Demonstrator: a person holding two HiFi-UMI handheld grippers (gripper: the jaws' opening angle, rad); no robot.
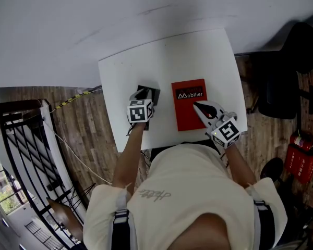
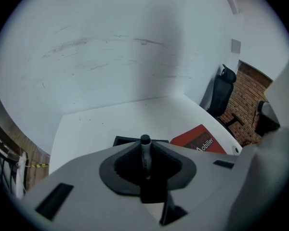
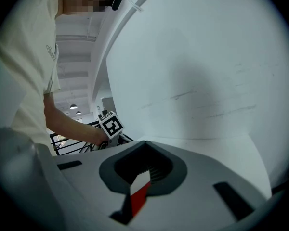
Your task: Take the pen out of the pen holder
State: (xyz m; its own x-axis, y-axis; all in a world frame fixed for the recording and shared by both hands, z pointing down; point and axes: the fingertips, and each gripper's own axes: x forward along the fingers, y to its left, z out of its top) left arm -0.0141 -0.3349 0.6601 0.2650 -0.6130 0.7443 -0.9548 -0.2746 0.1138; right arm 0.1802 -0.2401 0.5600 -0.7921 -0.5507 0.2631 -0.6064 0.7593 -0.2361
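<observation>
Over the pen holder (image 2: 125, 140), left claw (image 2: 145, 146) clamps the pen (image 2: 145, 154); a slanted pull could tip the holder. Right claw (image 3: 143, 150) closed, empty.

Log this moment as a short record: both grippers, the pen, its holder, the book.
left gripper: shut on the pen, which stands upright
right gripper: shut, holding nothing, above the red book
pen holder: black, on the white table, right at the left gripper
pen's lower end: hidden by the gripper, so in or out of the holder cannot be told
</observation>
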